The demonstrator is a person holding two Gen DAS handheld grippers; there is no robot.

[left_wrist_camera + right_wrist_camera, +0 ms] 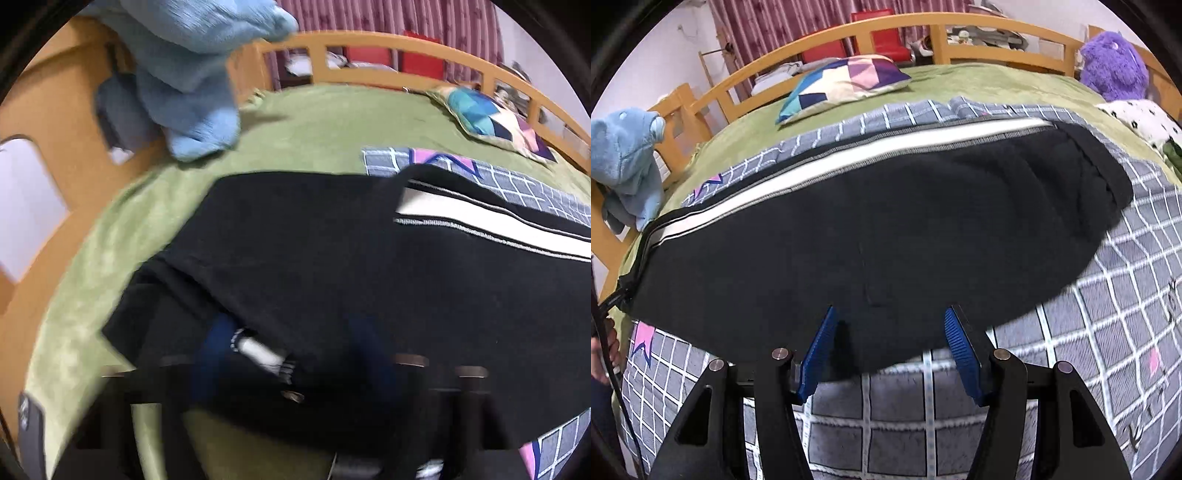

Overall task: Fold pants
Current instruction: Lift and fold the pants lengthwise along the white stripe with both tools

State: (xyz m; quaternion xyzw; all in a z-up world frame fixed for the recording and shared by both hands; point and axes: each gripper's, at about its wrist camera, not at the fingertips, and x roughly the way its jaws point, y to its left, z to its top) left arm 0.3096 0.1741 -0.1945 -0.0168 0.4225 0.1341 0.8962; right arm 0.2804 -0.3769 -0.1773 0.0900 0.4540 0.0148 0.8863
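At the bottom of the right wrist view, the right gripper [889, 350] tilts down over the near hem of the black pants [871, 236], its blue fingers [820, 350] spread wide with cloth between but not pinched. In the left wrist view the left gripper [291, 354] also angles down, blurred and half buried, jaws closed on a fold of the pants at lower centre. Beyond, the pants lie across the checked quilt [1108, 295] and green sheet [110, 236], with a pillow [846, 81] and blue plush [624, 162] by the wooden rail [812, 44] at the top.
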